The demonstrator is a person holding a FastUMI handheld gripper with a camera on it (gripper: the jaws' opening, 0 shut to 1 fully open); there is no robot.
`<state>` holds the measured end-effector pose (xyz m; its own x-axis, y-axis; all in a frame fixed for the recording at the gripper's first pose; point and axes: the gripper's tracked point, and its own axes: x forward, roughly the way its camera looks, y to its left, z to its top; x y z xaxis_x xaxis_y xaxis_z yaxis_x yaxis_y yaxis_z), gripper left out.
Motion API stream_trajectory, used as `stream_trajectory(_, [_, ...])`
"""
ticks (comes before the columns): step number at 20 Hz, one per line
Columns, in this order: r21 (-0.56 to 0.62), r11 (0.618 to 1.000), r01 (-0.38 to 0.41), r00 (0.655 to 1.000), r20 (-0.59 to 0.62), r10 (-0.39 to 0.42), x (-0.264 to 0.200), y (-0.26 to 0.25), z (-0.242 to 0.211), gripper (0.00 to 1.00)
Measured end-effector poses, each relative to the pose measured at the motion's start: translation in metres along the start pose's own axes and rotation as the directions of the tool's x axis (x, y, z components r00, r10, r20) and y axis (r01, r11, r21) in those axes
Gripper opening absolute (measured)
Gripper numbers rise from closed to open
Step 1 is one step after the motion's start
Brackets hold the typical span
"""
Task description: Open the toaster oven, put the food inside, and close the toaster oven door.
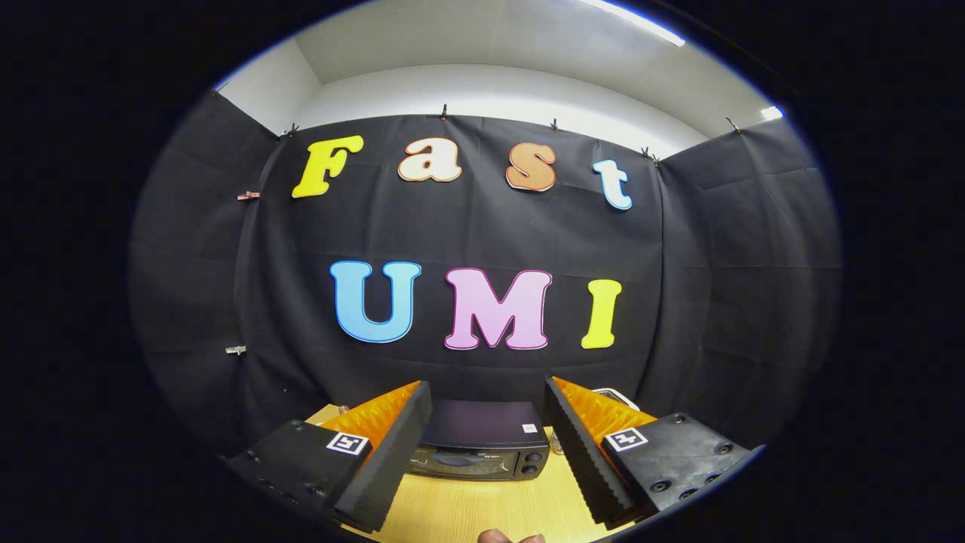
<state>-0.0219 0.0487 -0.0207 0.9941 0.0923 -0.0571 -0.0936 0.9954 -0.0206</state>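
— Item one, nearest?

— A fingertip-like shape (511, 536) at the near rim of the worktop, too little of it visible to say more.

— Item two?

— The hand-held gripper (488, 422). Two black fingers, each with a square black-and-white marker on its body and orange backing behind a ribbed dark pad. Left pad (392, 452), right pad (577, 449). They stand wide apart, nothing between them pressing on either, nothing held.

— Item three?

— The worktop (475, 509), pale yellow wood grain, running forward between the fingers.

— Item four, the task's thing?

— The toaster oven (479, 445). Black, box-shaped, standing on the worktop just beyond the fingers and framed in the gap between them. Its door (456, 460) reads as closed, glass front dark. Two round knobs (534, 462) sit stacked at its right end. A small pale sticker on the top panel, too small to make out.

— Anything beside it?

— A pale-rimmed object (614, 393) peeks out behind the right finger, near the oven's right side. Mostly hidden; I cannot tell what it is.

— Last item, farthest?

— The black cloth wall (716, 286) of the booth behind the oven, clipped along its top edge, with a white room wall and ceiling (497, 83) above it.
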Motion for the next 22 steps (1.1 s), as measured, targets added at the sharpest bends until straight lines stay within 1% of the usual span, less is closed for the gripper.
stream_trajectory(7, [-0.017, 1.0, -0.005, 1.0, 0.01, 0.005, 0.002, 0.002, 0.004, 0.98])
stream_trajectory(22, [-0.028, 0.999, 0.016, 1.0, 0.021, -0.016, 0.001, -0.007, 0.011, 0.98])
